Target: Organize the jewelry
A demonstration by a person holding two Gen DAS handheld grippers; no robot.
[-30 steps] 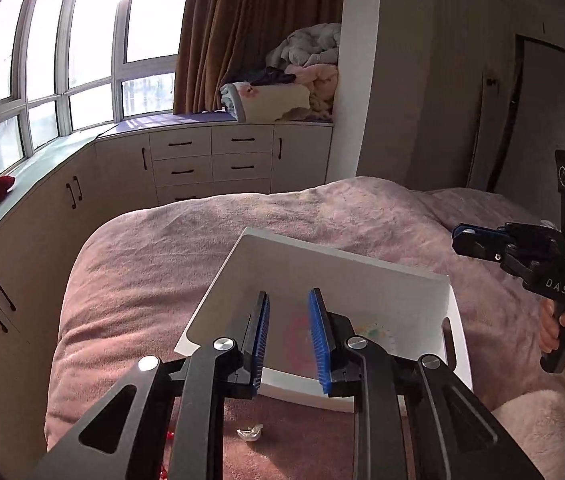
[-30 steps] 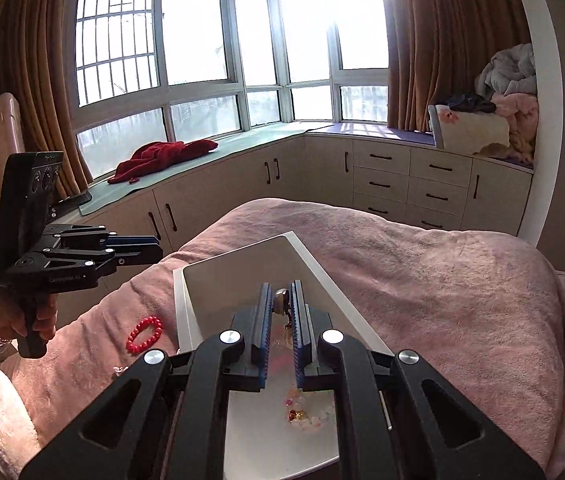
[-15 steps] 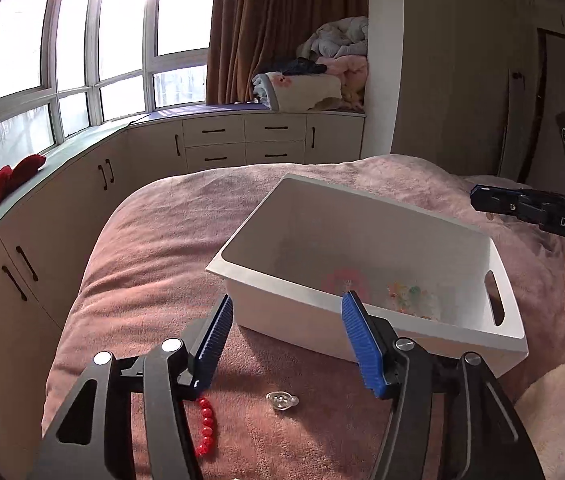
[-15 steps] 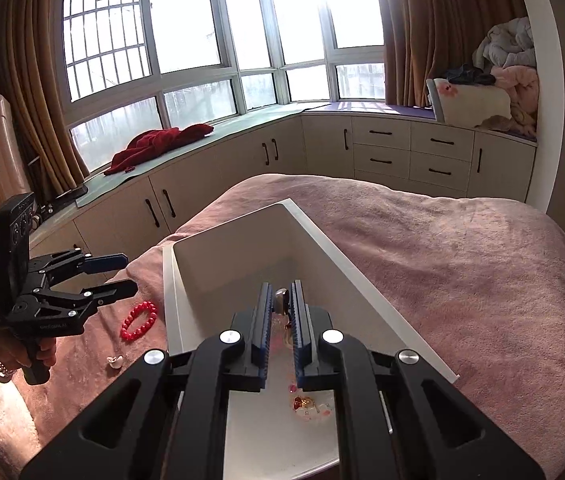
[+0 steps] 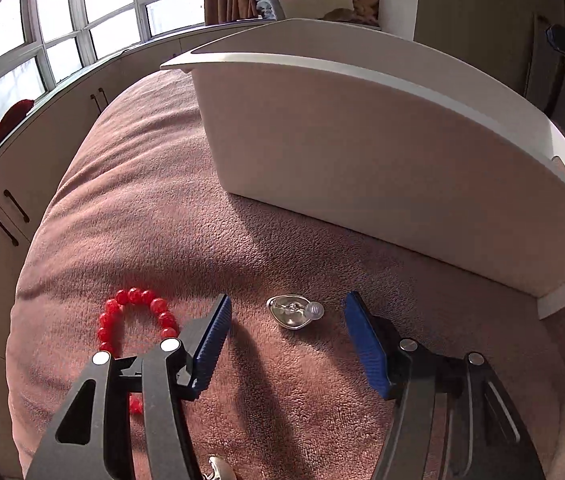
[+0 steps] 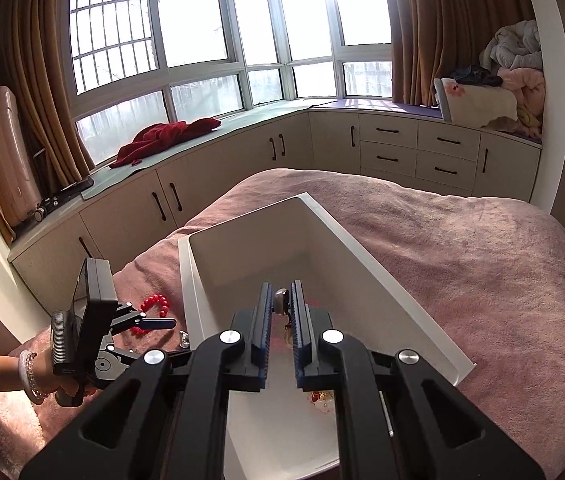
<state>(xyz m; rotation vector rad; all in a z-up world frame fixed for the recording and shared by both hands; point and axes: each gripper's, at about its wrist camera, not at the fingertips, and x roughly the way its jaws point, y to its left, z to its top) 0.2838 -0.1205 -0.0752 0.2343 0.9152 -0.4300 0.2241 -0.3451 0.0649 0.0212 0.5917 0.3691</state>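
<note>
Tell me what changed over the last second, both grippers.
The left gripper dropped from above the white bin to the pink blanket; its jaws have just been opening and now straddle the small silver piece, not yet touching. The red bead bracelet lies untouched. The right gripper stayed over the bin, shut on a small silvery item.

The left gripper (image 5: 286,340) has dropped from above the white bin (image 5: 362,152) to just over the pink blanket (image 5: 154,208) on the bin's near side. Its jaws, nearly closed a second ago, have opened about halfway. A small silver trinket (image 5: 292,312) now lies on the blanket between them, untouched, and the red bead bracelet (image 5: 134,320) sits just left of the left finger.
</note>
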